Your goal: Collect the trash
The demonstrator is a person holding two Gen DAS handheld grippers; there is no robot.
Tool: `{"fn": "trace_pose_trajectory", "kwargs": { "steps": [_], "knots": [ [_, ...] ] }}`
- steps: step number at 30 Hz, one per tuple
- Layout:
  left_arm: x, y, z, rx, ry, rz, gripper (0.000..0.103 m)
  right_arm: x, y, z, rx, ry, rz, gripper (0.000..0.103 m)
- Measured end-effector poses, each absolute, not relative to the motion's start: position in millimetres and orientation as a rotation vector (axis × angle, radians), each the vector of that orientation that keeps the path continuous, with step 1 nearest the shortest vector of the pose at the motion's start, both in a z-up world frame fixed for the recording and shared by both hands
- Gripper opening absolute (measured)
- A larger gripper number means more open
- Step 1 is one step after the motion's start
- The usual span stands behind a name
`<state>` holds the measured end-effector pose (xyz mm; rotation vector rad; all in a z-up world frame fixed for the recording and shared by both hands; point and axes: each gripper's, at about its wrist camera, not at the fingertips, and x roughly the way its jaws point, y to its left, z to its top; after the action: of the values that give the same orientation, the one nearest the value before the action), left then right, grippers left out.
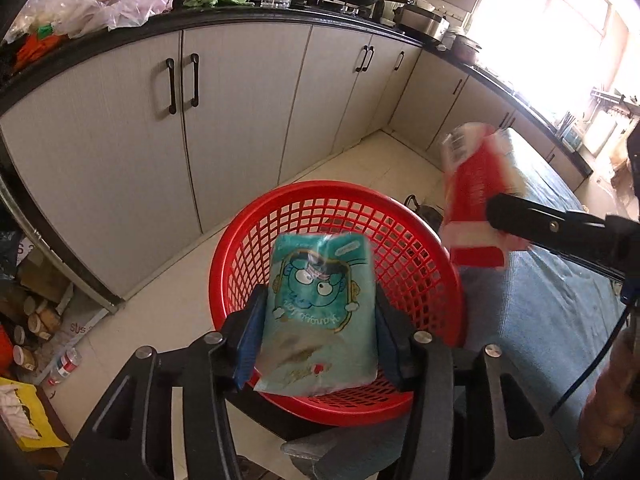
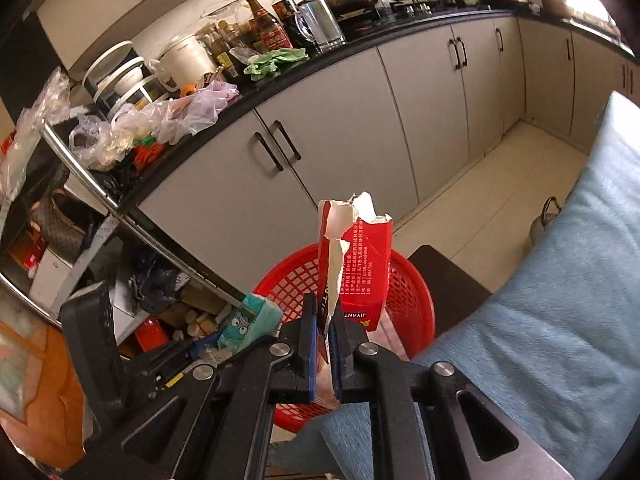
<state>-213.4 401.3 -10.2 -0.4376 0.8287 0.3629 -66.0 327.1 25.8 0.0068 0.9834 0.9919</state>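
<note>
Above basket rim (image 1: pixel 304 196) (open floor (image 1: pixel 360 168) beyond)

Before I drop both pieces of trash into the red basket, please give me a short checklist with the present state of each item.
1. Teal snack packet is above the red basket: ok.
2. Left gripper has released the packet: cannot tell; the packet sits between the blue pads, contact unclear.
3. Right gripper grips the torn red carton: ok, the jaws pinch its torn edge.
4. Carton is above the basket: not ok; in the left wrist view it hangs beside the rim, over the blue cloth.
5. Basket has room: ok.
</note>
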Motion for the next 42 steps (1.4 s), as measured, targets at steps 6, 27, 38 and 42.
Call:
{"fn": "trace_pose_trajectory", "kwargs": {
  "steps": [6, 27, 38, 42],
  "knots": [
    [-217, 394, -1, -0.414, 0.813, 0.374, 0.069, -65, 316, 27, 0.023, 0.970, 0.980, 0.038],
    [-226, 329, 39, -0.099, 0.793, 0.518, 0.076, -67, 221, 42, 0.075, 0.918, 0.830, 0.053],
    [-218, 282, 55, 0.000, 0.781, 0.473, 0.078, -65, 147, 50, 0.155, 0.881, 0.733, 0.057],
    [-214, 261, 59, 0.042, 0.778, 0.452, 0.078, -63, 117, 52, 0.193, 0.871, 0.700, 0.059]
  ]
}}
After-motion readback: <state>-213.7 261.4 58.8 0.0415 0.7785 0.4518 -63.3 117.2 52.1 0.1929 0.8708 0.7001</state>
